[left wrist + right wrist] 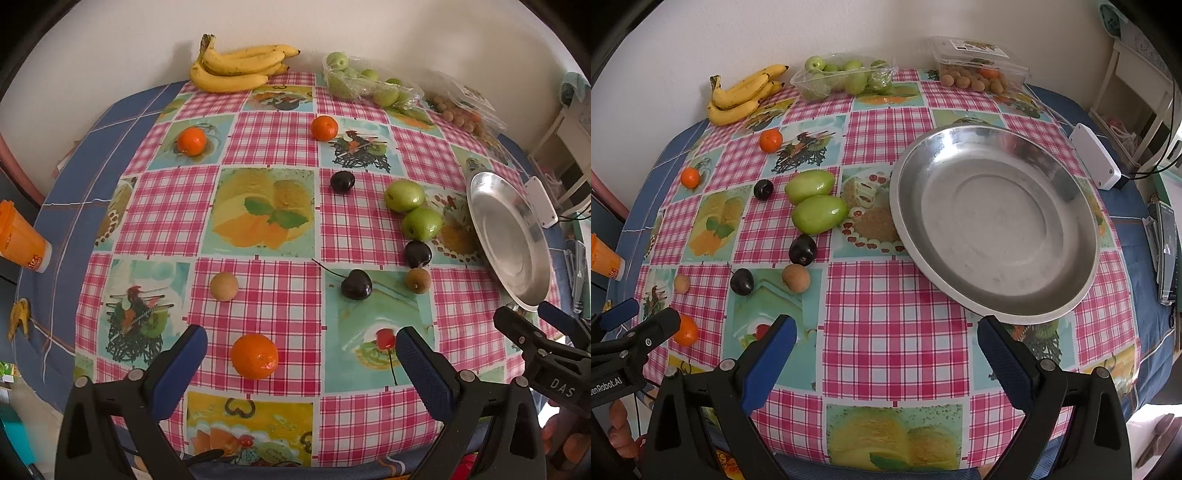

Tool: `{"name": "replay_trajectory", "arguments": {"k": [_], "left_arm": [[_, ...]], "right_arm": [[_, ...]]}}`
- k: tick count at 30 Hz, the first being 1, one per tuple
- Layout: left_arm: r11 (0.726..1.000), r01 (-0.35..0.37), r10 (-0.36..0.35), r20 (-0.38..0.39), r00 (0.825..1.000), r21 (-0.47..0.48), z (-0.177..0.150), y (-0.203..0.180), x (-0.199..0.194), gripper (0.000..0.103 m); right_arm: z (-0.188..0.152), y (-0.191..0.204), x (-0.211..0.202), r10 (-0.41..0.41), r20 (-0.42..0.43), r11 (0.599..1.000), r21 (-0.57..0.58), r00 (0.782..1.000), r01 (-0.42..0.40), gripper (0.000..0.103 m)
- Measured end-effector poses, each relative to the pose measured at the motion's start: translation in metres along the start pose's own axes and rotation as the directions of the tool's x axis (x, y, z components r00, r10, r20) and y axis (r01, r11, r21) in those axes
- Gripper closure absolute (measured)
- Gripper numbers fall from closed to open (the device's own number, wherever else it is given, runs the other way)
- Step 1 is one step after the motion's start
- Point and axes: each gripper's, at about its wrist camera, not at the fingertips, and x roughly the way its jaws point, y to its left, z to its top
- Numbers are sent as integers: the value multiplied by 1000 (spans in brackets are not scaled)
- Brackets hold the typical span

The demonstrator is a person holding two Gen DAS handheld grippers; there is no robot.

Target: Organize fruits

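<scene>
Left hand-held gripper [301, 349] gapes wide, empty, a tangerine [254, 356] lying between its fingers on the surface [266, 280]. Right hand-held gripper [886, 341] likewise spread, holding nothing, metal plate [995, 223] just ahead.

Pink-checked tablecloth [266, 288], orange mandarins [254, 356], green fruits [819, 214], yellow bananas [236, 66], silver plate [993, 295]

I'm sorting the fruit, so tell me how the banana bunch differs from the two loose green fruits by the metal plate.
The banana bunch is yellow with long curved fruits joined at one stem; the two green fruits are green, plump, oval and separate. The bananas lie at the far edge by the wall, while the green fruits sit mid-table, close to the metal plate. Both rest directly on the tablecloth, outside any container.
</scene>
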Motion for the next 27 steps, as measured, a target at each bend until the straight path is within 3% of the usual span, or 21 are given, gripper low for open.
{"name": "replay_trajectory", "arguments": {"k": [27], "left_arm": [[1000,-13,13,-22,1000,-9,1,2,4,0]], "right_arm": [[1,1,1,-2,-2,1000,0,1000,2,4]]}}
